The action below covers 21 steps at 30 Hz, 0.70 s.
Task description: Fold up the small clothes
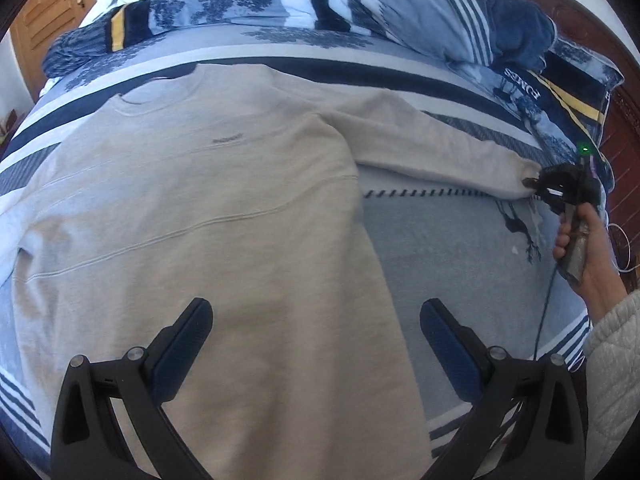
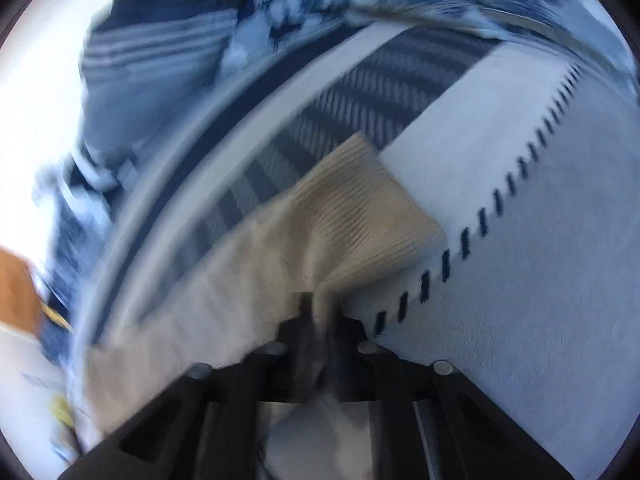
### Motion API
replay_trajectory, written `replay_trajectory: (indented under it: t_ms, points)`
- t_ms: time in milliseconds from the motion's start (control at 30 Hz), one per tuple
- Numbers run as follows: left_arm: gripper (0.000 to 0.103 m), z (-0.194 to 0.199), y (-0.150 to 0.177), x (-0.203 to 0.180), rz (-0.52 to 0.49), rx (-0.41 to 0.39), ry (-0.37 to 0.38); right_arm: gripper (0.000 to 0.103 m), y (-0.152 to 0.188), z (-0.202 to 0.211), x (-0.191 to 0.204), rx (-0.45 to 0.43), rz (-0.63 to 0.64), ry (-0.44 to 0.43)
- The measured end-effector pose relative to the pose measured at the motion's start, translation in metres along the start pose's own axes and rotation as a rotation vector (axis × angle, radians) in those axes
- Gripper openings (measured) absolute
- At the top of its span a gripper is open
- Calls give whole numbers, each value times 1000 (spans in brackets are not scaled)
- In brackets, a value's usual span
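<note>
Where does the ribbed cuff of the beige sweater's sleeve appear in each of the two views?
Left wrist view: far right, mid-height, the ribbed cuff pinched by the right hand-held gripper.
Right wrist view: centre, the cuff fanning out just beyond the closed fingers.
Shared landmark: the dark stitch line on the blanket.

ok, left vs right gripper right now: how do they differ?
The left gripper is open, fingers wide apart over the sweatshirt body, holding nothing. The right gripper is shut on the sleeve beside its ribbed cuff. Both are black two-finger tools over the bed.
</note>
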<state>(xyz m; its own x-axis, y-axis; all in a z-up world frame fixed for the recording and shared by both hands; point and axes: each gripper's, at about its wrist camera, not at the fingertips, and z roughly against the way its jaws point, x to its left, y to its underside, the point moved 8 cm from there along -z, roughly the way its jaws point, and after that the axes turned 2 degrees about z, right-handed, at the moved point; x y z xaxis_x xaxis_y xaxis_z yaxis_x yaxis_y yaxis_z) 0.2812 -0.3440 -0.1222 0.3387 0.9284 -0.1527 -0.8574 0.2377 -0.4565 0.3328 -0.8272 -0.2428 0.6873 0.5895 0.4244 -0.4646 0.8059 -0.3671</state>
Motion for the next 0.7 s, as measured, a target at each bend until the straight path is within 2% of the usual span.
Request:
replay_trajectory:
  t_ms: [67,133,233,333,367,433,467,567,633,700]
  points:
    - [103,10,1,10,22,-15,3,6,-2,17,13,-30,60,33]
    - [103,20,4,21,44,-27,11,6,-2,50,38,-111,142,25]
    - [103,36,11,43,109,-25,41,6,17,118,102,-244,321,-16]
    - [103,56,16,71,175,-45,57,6,69,177,177,-350,555,-49]
    - [103,62,19,82,200,-51,63,6,97,194,213,-380,642,-70]
    - [103,71,26,105,249,-56,74,6,139,214,253,-403,755,-102]
    - [103,76,30,121,282,-61,72,6,174,223,278,-416,826,-119]
    - [103,85,40,161,353,-72,60,6,246,231,325,-407,940,-192]
    - [103,87,46,185,380,-79,40,6,282,230,347,-412,987,-235]
    - [103,87,53,214,411,-80,14,6,327,227,370,-375,1015,-341]
